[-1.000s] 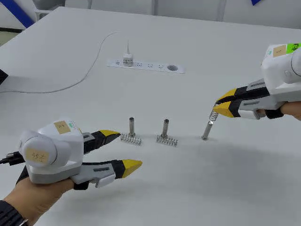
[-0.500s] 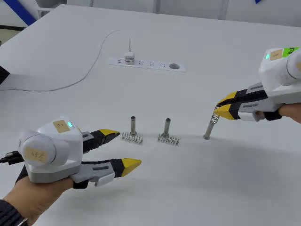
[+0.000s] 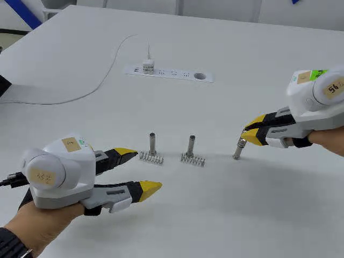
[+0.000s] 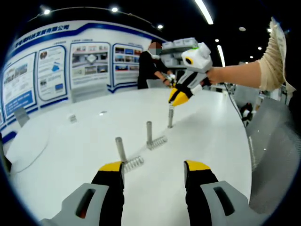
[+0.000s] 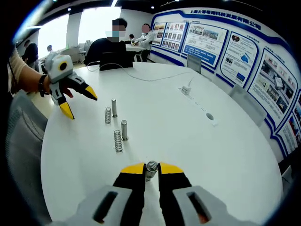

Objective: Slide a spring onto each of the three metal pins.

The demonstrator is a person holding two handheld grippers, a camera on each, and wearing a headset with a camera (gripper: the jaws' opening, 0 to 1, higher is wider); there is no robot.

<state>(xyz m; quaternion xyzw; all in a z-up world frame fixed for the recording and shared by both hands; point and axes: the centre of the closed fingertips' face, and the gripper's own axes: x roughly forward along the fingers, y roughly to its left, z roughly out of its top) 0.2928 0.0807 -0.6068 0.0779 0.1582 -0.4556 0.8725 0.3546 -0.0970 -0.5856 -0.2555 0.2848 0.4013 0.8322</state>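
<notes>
Fingers (image 3: pixel 144 188) of our left gripper (image 3: pixel 146 171) stand wide apart above the table (image 3: pixel 215 215), holding nothing. Beyond them, the left pin (image 3: pixel 152 143) and middle pin (image 3: pixel 191 144) stand upright, with the left spring (image 3: pixel 150 157) and middle spring (image 3: pixel 192 159) lying just beside their bases. Further right, our right gripper (image 3: pixel 246 132) pinches the third spring (image 3: pixel 241 142), which sits over the top of the leaning right pin (image 3: pixel 236 152). We see a power strip (image 3: pixel 169 73) farthest back.
</notes>
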